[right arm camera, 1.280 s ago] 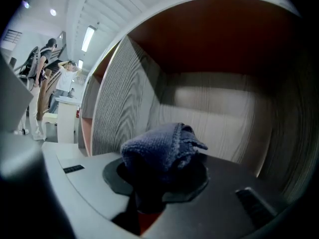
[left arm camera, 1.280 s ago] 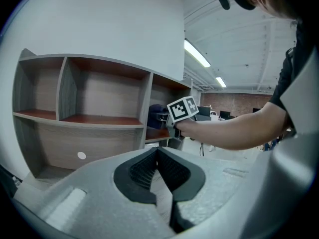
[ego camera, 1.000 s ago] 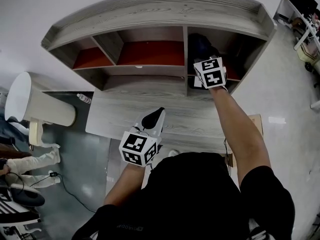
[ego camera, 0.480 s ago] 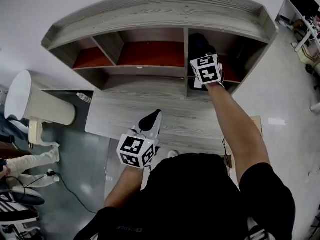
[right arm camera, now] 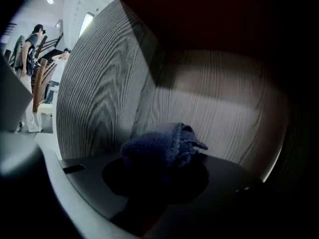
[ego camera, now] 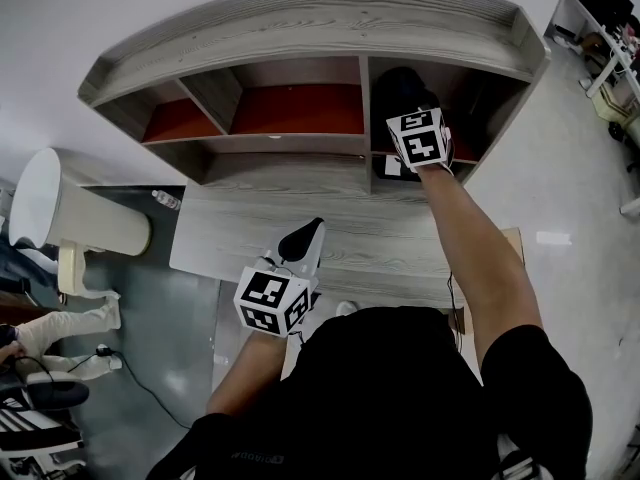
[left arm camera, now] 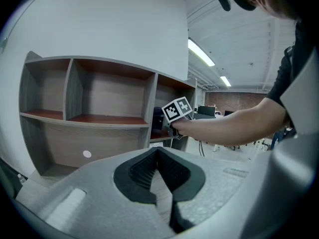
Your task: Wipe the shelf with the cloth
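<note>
Half a second on, sliding the cloth (right arm camera: 162, 143) slightly rightward inside the shelf (ego camera: 300, 18), clamping it in the right gripper (right arm camera: 159, 169), wiping apparently under way; keeping the left gripper (left arm camera: 158, 169) closed, empty, idling.

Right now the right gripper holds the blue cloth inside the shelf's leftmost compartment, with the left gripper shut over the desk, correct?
One detail is wrong: the head view shows the right gripper, shut on the cloth, inside the shelf's rightmost compartment, not the leftmost. The left gripper is shut over the desk.
</note>
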The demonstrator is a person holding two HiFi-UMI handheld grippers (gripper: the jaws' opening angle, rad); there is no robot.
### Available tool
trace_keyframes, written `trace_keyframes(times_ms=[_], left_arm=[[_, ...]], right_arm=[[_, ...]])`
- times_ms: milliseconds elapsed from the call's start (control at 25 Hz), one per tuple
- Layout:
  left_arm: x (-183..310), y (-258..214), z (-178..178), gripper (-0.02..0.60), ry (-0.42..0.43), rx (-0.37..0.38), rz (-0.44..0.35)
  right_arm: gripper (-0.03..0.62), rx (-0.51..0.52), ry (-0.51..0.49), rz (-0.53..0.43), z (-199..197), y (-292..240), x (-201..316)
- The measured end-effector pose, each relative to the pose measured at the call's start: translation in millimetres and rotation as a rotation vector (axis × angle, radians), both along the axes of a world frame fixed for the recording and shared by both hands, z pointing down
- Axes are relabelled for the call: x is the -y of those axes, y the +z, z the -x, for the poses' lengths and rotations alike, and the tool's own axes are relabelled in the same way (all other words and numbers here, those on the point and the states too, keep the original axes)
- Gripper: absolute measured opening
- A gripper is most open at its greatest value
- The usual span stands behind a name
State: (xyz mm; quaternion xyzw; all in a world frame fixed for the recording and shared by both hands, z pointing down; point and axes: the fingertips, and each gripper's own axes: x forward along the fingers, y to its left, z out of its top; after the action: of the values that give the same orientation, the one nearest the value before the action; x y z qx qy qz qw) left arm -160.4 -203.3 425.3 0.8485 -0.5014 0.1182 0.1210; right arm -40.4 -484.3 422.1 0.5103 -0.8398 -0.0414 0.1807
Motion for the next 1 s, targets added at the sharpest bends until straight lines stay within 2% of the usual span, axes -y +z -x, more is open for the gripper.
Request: trace_keyframes(times_ms=[1000], left_arm=[[10.3, 2.7, -29.0, 0.009, 0.077, -0.001, 0.006]], right_arm=[[0.101, -0.018, 0.195, 0.024, -93.1, 12.4, 10.0]])
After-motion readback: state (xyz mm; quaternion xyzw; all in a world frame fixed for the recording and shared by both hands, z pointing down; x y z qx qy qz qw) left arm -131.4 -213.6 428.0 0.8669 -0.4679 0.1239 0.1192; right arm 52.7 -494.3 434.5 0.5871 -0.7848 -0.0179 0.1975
